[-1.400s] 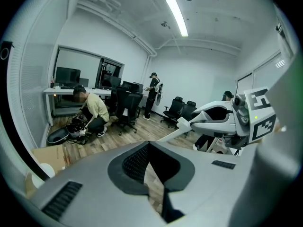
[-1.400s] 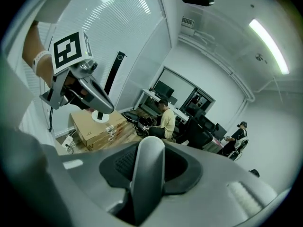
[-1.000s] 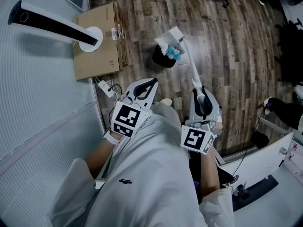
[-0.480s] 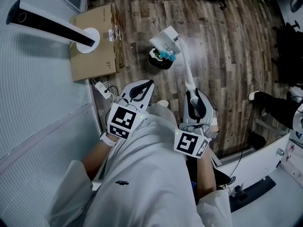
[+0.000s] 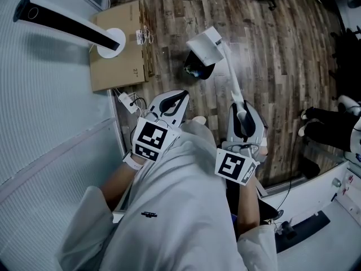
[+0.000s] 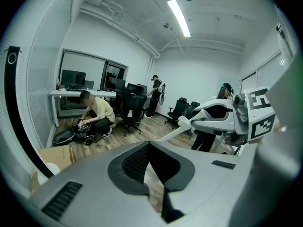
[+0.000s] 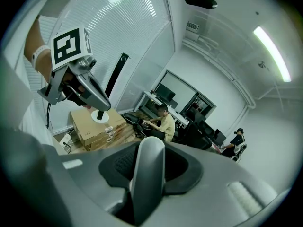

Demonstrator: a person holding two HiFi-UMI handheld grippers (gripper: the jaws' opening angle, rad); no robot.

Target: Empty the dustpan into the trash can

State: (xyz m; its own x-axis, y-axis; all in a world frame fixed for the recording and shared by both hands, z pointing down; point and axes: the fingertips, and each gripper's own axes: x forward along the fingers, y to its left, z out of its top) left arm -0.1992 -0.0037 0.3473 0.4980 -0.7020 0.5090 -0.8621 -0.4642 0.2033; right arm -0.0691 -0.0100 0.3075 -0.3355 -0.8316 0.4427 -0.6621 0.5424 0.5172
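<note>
Dustpan (image 5: 206, 45): white, upper centre of the head view, tilted over the black trash can (image 5: 194, 70) and partly covering it, on the wood floor (image 5: 276, 55). Its long pale handle (image 5: 230, 79) ran down and right into my right gripper (image 5: 241, 107), whose jaws were clamped on it; the right gripper view showed the shaft between the pads. My left gripper (image 5: 180, 96) sat left of centre with its jaws together and nothing between them. A cardboard box (image 5: 121, 44) lay at upper left.

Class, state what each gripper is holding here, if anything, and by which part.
The right gripper clamps the dustpan by the near end of its long handle; the left gripper holds nothing.
</note>
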